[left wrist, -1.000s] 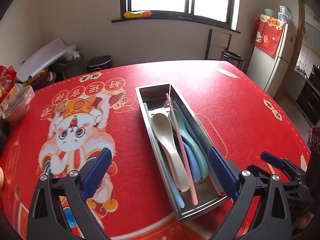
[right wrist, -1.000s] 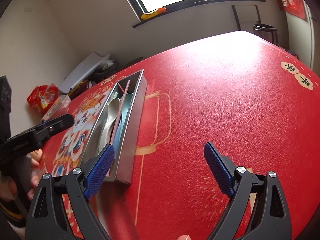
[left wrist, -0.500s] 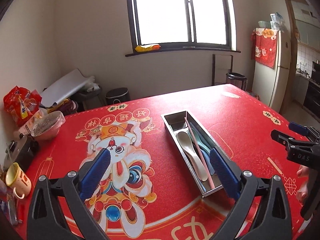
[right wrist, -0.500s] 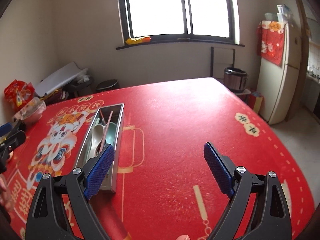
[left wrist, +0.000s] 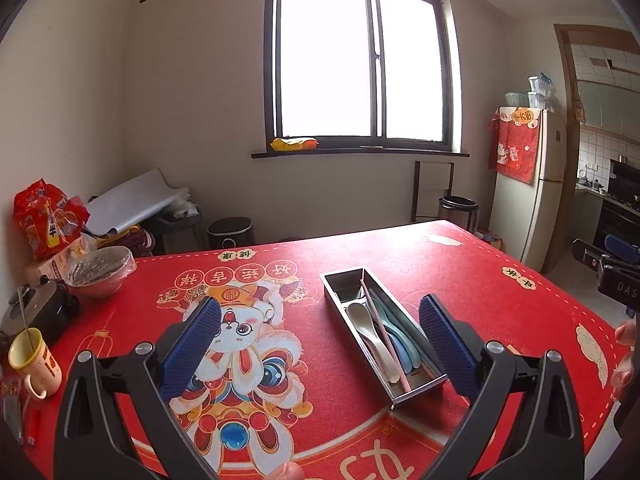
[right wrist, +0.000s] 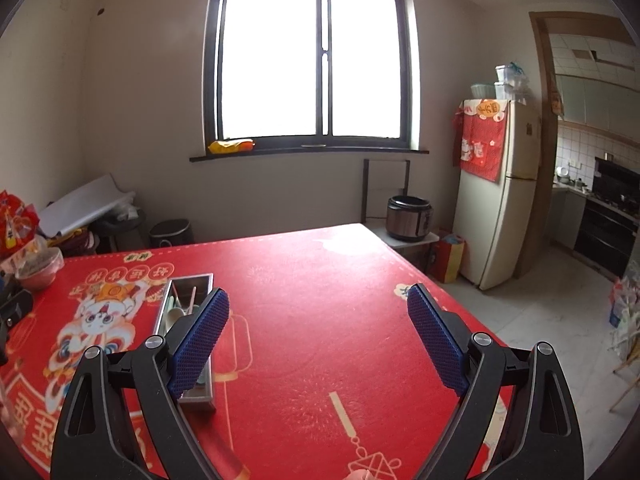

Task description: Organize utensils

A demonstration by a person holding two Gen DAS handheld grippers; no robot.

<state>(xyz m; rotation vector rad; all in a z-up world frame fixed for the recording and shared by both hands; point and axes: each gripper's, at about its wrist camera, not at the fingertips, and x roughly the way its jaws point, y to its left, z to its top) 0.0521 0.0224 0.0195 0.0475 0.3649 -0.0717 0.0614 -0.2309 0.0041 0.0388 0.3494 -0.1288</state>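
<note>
Stainless steel tray (left wrist: 345, 280) sits on the red tablecloth (left wrist: 500, 300), already holding the spoons (left wrist: 370, 330) and a pink chopstick (left wrist: 382, 332); no loose utensil shows elsewhere on the table, so the sorting looks essentially done. Left gripper (left wrist: 320, 344) and right gripper (right wrist: 318, 338) both hover high with jaws spread wide, gripping nothing. A sound finish would be to keep both clear of the tray's rim. Off to the left edge stand a yellow mug (left wrist: 34, 362) and a covered bowl (left wrist: 100, 272), well apart from the tray and obstructing nothing.
</note>
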